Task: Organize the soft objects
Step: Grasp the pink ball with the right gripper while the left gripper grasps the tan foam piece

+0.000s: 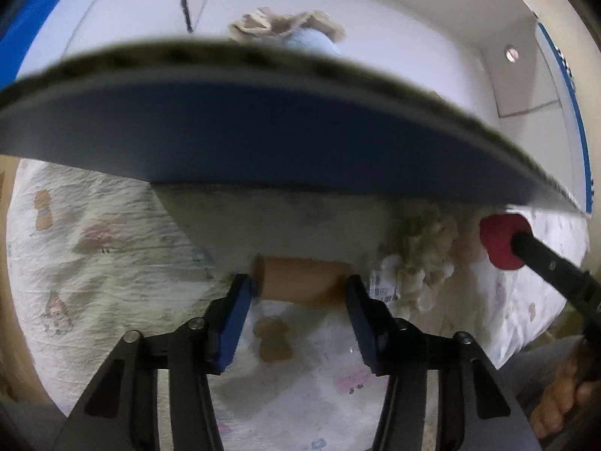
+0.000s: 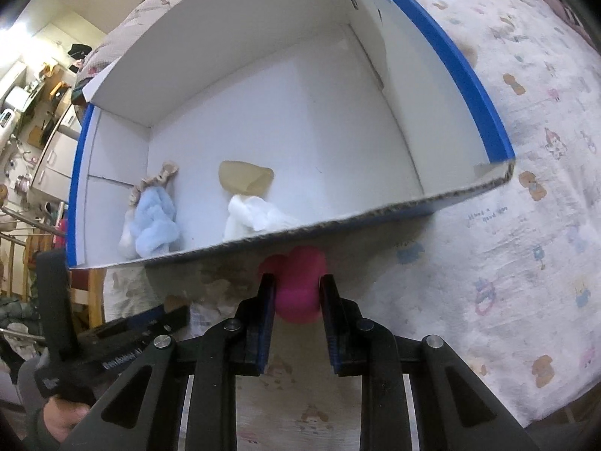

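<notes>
My left gripper points down at the bed, its blue pads pressed on the two ends of a tan soft roll. That roll joins a cream fluffy toy with a sewn label. My right gripper is shut on a pink soft toy, which looks red in the left wrist view, just under the box's near wall. The white box with blue outside holds a light-blue plush, a white plush and a tan piece.
The box's near wall with its raw cardboard rim hangs close over both grippers. A printed white bedsheet lies under everything. Room furniture and a wooden rail show at the far left. A hand grips the right tool.
</notes>
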### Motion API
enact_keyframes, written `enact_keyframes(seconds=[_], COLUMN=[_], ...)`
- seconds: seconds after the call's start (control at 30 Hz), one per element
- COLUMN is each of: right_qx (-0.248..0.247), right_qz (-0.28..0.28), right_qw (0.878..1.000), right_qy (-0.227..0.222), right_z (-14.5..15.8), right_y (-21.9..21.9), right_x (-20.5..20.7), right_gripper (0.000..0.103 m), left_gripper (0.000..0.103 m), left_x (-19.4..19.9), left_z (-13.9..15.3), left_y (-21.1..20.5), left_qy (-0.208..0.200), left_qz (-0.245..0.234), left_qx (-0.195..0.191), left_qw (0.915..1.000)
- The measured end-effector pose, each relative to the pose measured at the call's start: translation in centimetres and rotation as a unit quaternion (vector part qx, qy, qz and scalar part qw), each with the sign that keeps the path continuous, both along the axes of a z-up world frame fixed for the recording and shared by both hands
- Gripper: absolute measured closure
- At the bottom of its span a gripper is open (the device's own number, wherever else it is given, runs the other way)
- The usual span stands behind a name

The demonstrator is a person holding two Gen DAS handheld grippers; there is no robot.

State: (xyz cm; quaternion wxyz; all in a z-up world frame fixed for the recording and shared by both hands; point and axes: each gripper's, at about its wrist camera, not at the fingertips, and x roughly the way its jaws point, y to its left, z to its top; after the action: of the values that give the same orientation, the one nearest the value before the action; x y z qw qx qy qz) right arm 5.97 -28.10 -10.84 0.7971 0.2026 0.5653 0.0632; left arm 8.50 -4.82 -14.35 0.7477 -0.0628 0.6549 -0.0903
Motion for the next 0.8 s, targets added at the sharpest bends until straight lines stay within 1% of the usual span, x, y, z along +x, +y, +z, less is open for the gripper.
enact_keyframes(seconds=[0.03,0.07,0.1,0.2,0.3,0.43,0.57,0.8], right_qx=[0.0,0.0,0.0,-0.005,-0.002,-0.003,-0.008,-0.018], right_qz=[0.001,0.001,0.002,0.004,0.001,0.003,0.013,0.03], right_qw=[1.0,1.0,1.0,1.0,1.0,1.0,1.0,0.999], right_qy=[-0.001,-0.001,-0.001,-0.001,-0.001,-0.007,-0.011,-0.02], right_z=[0.1,0.1,0.3,0.5,0.6,0.9,1.3,1.7], right_y=[0.0,0.0,-0.7,-0.5,-0.5,0.1,0.9,2.0], right_x=[-0.1,-0.1,-0.2,-0.3,-0.5,-1.1,-1.5,-1.8], right_gripper=[0.078,0.078,0.078,0.078,0.078,0.078,0.078,0.079], left_gripper=[0.084,0.094,0.096,0.096,0.096,0.096,0.096,0.096], left_x=[-0.1,-0.1,-0.1,-0.2,-0.4,-1.1,-2.3,-4.3], left_z=[0.0,0.1,0.1,0.5,1.4,3.0,3.1,3.9], left_y=[-0.3,-0.3,-0.3,-0.2,0.1,1.4,3.7,5.4], left_qy=[0.001,0.002,0.003,0.007,-0.005,-0.028,-0.031,-0.051], left_qz=[-0.004,-0.007,-0.009,-0.014,-0.012,-0.002,0.009,0.024], left_qx=[-0.002,-0.006,-0.014,-0.046,-0.057,-0.05,-0.03,0.002], left_qw=[1.0,1.0,0.9999,0.9988,0.9983,0.9983,0.999,0.9984])
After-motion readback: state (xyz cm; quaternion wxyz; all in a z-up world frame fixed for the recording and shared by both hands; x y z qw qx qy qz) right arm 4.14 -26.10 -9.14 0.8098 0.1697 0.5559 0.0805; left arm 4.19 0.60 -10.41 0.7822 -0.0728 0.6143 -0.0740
